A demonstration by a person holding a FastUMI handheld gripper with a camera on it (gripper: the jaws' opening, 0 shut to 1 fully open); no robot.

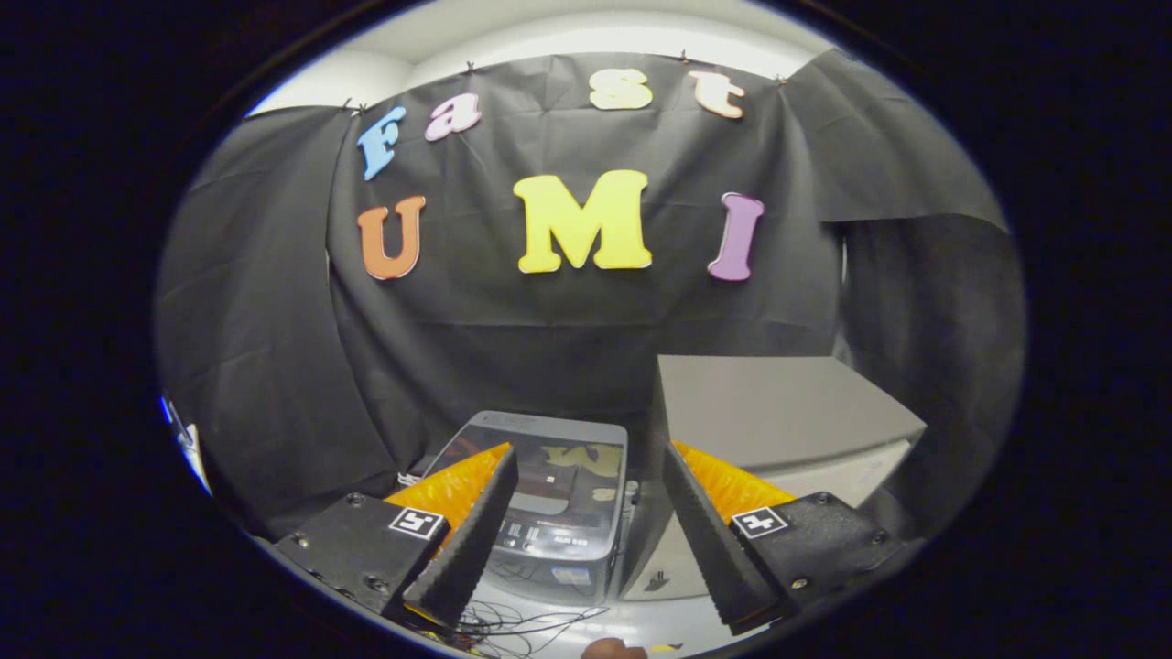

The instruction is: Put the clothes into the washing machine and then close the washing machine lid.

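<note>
Gripper view: the tool (586, 513) stands wide, its two fingers spread well apart and nothing between them. Beyond the fingers, down on a pale tabletop (641, 631), sits a small grey washing machine (549, 508) with a see-through lid (563, 467) lying flat on top; dark and pale shapes show through the lid, but what they are cannot be told. The machine lies ahead of the tool, mostly in the gap between the fingers and nearer the left finger (467, 540), whose tip overlaps the machine's left side in the picture. Whether they touch cannot be told.

Just to the right of the machine stands a larger grey box (787, 412) with a flat top, partly behind the right finger (710, 540). Thin dark wires (526, 622) lie loose on the tabletop in front of the machine, close under the left finger. A small rounded brownish thing (612, 650) shows at the near edge of the tabletop, too little of it visible to name. Black cloth (275, 366) hangs behind everything as the booth's wall.
</note>
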